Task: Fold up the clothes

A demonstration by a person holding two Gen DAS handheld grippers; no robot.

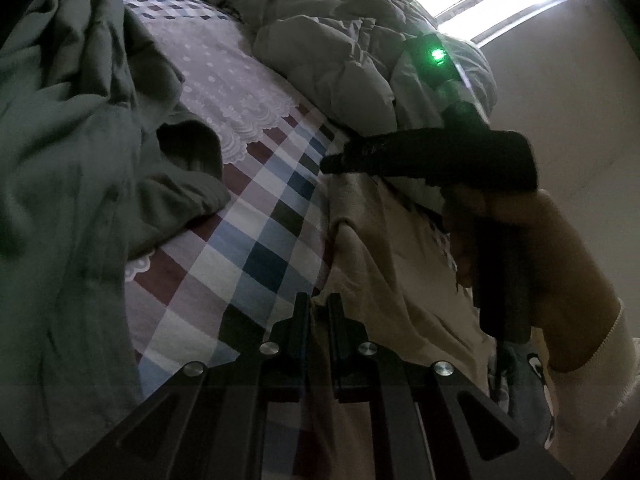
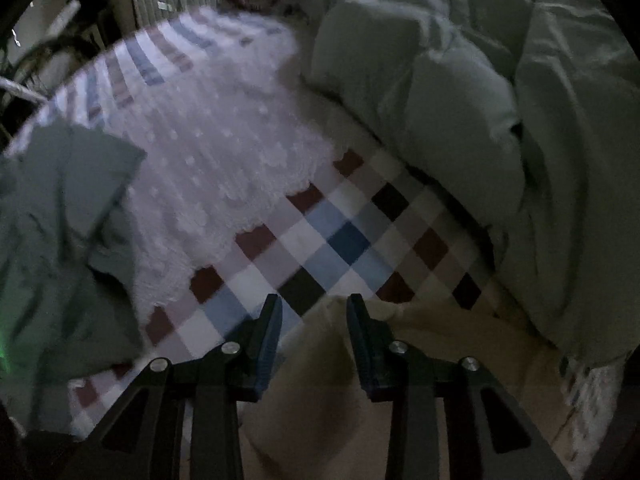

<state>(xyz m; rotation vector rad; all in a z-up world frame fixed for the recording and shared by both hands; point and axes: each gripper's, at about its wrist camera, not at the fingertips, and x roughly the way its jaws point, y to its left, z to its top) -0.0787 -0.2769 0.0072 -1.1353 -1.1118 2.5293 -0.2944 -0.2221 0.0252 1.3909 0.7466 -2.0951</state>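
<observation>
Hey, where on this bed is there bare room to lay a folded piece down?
One free strip: the checked bedsheet and lace cover, bordered by the green garment, the heaped duvet and the cream garment. It is crowded near the cream garment, where the left gripper and right gripper work.

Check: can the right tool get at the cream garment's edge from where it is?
Probably yes. The right tool is open just over the cream garment, its edge between the fingers, nothing in between.

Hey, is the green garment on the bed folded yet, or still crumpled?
Still crumpled. The green garment lies bunched in loose wrinkles on the checkered sheet, one sleeve opening gaping.
</observation>
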